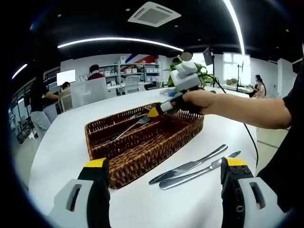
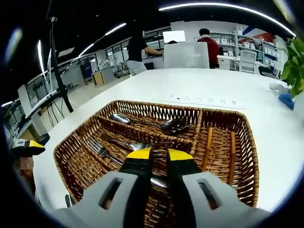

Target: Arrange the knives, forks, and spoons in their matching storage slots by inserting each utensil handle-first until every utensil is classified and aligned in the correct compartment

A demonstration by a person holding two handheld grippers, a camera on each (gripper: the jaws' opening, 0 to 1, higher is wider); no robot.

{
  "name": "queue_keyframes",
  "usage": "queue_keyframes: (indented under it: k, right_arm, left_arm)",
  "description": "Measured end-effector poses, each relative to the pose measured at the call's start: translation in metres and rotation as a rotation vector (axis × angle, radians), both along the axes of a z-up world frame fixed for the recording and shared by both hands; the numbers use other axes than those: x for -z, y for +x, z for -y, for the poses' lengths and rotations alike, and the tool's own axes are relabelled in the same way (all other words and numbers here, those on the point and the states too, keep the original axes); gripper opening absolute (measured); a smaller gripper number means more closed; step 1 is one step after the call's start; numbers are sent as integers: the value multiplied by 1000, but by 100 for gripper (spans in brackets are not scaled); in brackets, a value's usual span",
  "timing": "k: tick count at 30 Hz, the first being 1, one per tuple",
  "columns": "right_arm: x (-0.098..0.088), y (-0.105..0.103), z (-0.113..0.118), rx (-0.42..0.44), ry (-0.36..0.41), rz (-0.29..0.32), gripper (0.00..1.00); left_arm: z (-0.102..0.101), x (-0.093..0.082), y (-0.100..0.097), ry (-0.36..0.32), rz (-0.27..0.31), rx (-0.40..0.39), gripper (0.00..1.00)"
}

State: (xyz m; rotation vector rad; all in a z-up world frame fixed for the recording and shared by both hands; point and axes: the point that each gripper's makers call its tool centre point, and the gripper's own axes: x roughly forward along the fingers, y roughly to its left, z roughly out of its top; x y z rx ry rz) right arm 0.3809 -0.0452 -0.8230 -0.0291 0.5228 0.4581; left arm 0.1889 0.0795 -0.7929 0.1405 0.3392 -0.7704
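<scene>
A: While the left gripper (image 1: 164, 178) hangs low over the white table (image 1: 66, 147), its yellow-tipped jaws stand wide apart with nothing between them. Just past them two knives (image 1: 190, 167) lie side by side on the table, touching or nearly so, beside the wicker tray (image 1: 142, 147).

B: And the other tool?

A: In the left gripper view a hand (image 1: 202, 100) holds the right gripper (image 1: 153, 113) over the tray, tip pointing down at a fork (image 1: 130, 127) in one of the long slots. In the right gripper view, the right gripper (image 2: 159, 154) has its jaws nearly together, only a thin slit between the yellow tips. Something shiny sits right under them, but whether it is pinched I cannot tell.

B: Tray contents?

A: From the right gripper view: nearest long slot has a fork (image 2: 102, 151) lying flat, tines toward the left end. Next slot, more metal handles, probably forks, partly hidden by the jaws. Farthest long slot holds spoons (image 2: 156, 124), one bowl at the left end, another at the right. The square compartment on the right has two brown sticks (image 2: 219, 148), looks like chopsticks.

B: Background?

A: Office, shelves, a plant (image 2: 295, 59), a person in red (image 2: 209, 42) seated at the far end of the table.
</scene>
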Motion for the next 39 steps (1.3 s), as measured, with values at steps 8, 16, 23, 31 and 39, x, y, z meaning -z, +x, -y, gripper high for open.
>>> queue_keyframes:
  k: [8,16,23,31,39]
  right_arm:
    - [1,-1,8,-11,-97,31,14]
    - [-11,-4,10,-14,-87,67,19]
    - [-19,-16,5,-46,-79,76,26]
    - [-24,-33,3,-85,-77,80,38]
    - [-37,-54,5,-118,-59,111,48]
  left_arm:
    - [-1,0,1,-2,2,-1,99]
    - [0,0,2,-5,4,0,99]
    - [0,-1,3,-3,4,-3,99]
    - [1,-4,6,4,5,1,99]
    - [-2,-8,10,5,-6,-9,99]
